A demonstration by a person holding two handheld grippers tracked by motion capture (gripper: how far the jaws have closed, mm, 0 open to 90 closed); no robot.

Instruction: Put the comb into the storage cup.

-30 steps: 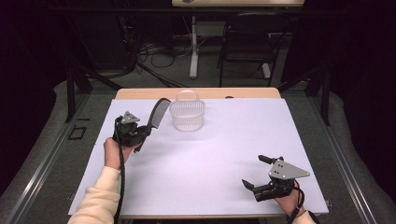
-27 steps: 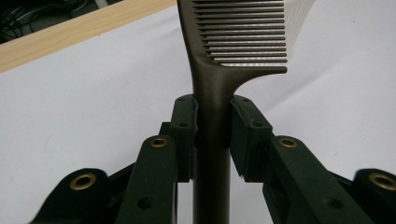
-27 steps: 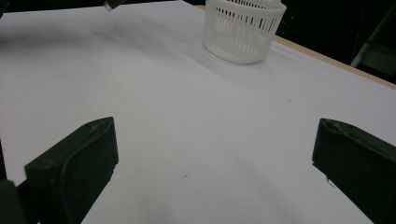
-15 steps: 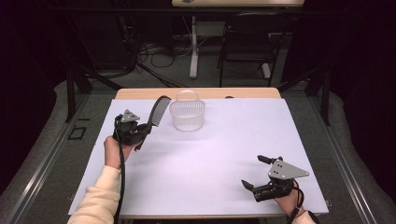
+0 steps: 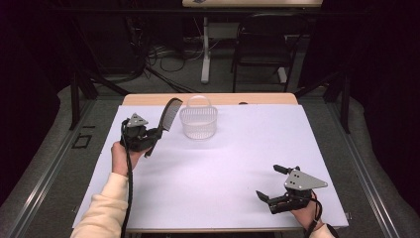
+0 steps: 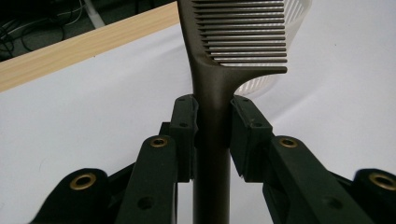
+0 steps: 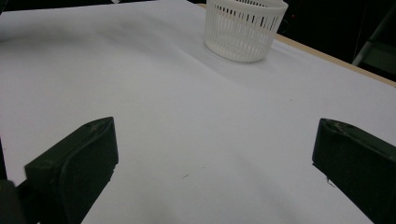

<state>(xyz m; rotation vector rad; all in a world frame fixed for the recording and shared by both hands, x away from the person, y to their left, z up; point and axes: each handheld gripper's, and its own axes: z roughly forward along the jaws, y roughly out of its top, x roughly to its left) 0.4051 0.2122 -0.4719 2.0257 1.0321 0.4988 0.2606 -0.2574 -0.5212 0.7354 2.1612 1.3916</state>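
Matte brown comb (image 6: 219, 70) is clenched in the left claw (image 6: 212, 126); right claw (image 7: 210, 154) gapes.

The basket (image 5: 198, 122) sits on the table (image 5: 223, 163), toward its far edge. My left gripper (image 5: 148, 135) holds the comb (image 5: 168, 115) just left of it. My right gripper (image 5: 271, 183) rests at the near right, well apart.

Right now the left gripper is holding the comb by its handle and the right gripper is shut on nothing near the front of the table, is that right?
Not quite. The right gripper is open, not shut: the right gripper view shows its jaws spread wide over bare table. The rest stands: the left gripper is clamped on the comb at its handle.
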